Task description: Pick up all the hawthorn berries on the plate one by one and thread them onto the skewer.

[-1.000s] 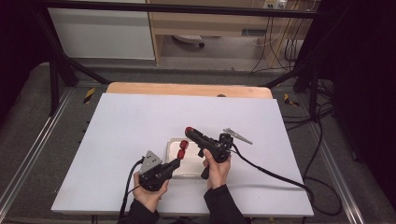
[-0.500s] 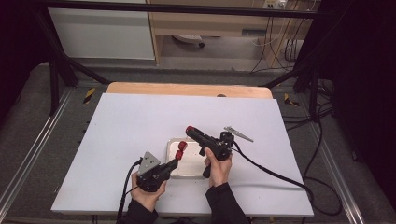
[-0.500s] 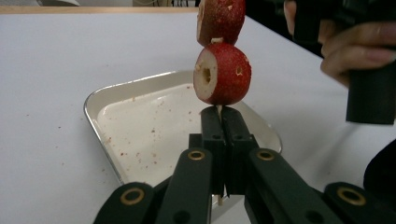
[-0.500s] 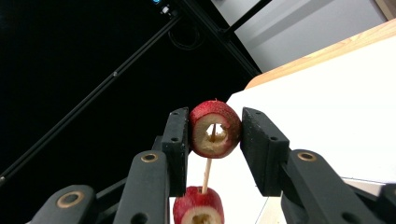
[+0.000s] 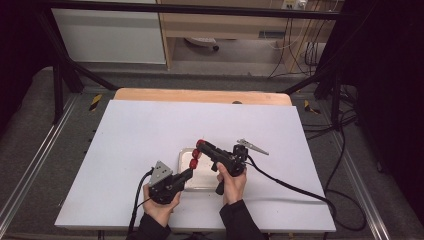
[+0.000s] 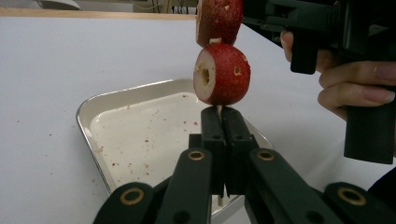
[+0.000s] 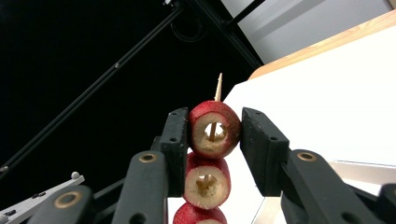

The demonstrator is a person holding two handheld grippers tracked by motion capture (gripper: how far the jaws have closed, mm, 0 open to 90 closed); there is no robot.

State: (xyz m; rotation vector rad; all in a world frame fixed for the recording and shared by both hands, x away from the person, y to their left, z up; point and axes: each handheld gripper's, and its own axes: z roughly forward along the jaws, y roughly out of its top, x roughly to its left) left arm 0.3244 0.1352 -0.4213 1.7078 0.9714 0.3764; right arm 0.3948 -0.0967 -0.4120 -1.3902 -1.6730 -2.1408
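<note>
With my left gripper [image 6: 219, 140] clamped on the skewer [image 6: 218, 110], my right gripper [image 7: 215, 135] squeezes the top fruit [image 7: 214, 129], probably pushing it down next.

A lab or recording studio, by the look of it: a white table [image 5: 150, 130] inside a black metal frame [image 5: 60, 75], dark drapes on both sides, loose cables [image 5: 310, 50] beyond the table's far right corner, and a plain wooden cabinet [image 5: 225, 25] behind.
</note>
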